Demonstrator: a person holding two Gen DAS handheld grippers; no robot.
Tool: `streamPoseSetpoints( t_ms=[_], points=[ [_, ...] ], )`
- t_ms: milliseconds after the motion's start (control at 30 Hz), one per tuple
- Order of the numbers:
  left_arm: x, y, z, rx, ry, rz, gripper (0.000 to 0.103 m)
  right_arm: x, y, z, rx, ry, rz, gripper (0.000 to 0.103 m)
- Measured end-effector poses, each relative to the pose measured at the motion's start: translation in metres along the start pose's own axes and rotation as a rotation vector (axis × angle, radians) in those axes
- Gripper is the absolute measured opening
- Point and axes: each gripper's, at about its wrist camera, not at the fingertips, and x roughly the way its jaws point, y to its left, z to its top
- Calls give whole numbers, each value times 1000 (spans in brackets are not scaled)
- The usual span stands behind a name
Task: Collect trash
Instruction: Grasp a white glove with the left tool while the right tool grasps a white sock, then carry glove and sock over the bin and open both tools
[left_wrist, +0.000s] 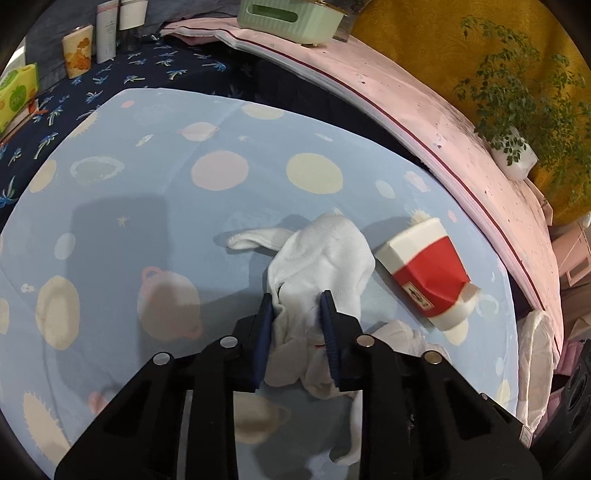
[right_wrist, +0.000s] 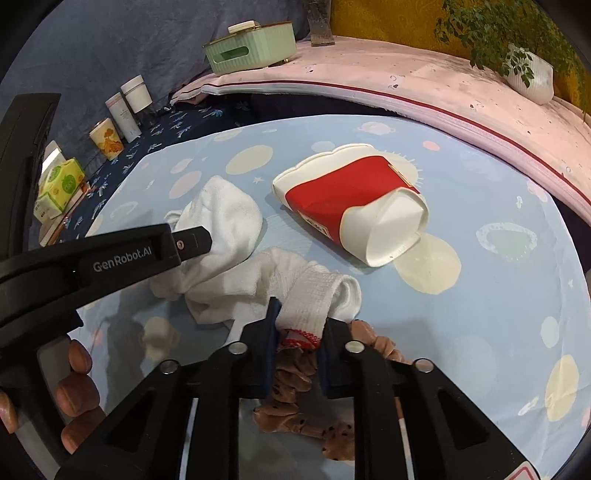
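A white sock (left_wrist: 325, 258) is pinched between the fingers of the left gripper (left_wrist: 297, 306) on the blue sheet (left_wrist: 110, 221). A second ribbed sock (right_wrist: 314, 295) is clamped by the right gripper (right_wrist: 301, 314). The crushed red cup (right_wrist: 351, 203), lying just beside, appears uncollected; freeing a gripper seems required next.
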Motion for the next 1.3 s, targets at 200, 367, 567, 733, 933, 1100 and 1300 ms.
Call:
streamPoseSetpoints(
  t_ms=[200, 367, 567, 733, 933, 1100, 1300],
  points=[
    [-22, -9, -8, 14, -20, -9, 11, -28, 0, -4, 14, -38, 22, 10],
    [-49, -22, -10, 30, -60, -23, 11, -61, -3, 1, 33, -102, 37, 10],
    [-86, -49, -11, 74, -120, -55, 11, -100, -12, 4, 50, -176, 35, 10],
    [-109, -77, -17, 115, -151, -77, 11, -133, -27, 3, 80, -233, 24, 10],
    [-127, -115, -26, 174, -172, -108, 11, -167, -55, -4, 127, -285, -1, 10],
    [-136, -149, -37, 230, -181, -133, 11, -190, -82, -12, 174, -323, -27, 10],
    [-141, -192, -53, 299, -179, -170, 11, -215, -124, -27, 246, -364, -63, 10]
  ],
)
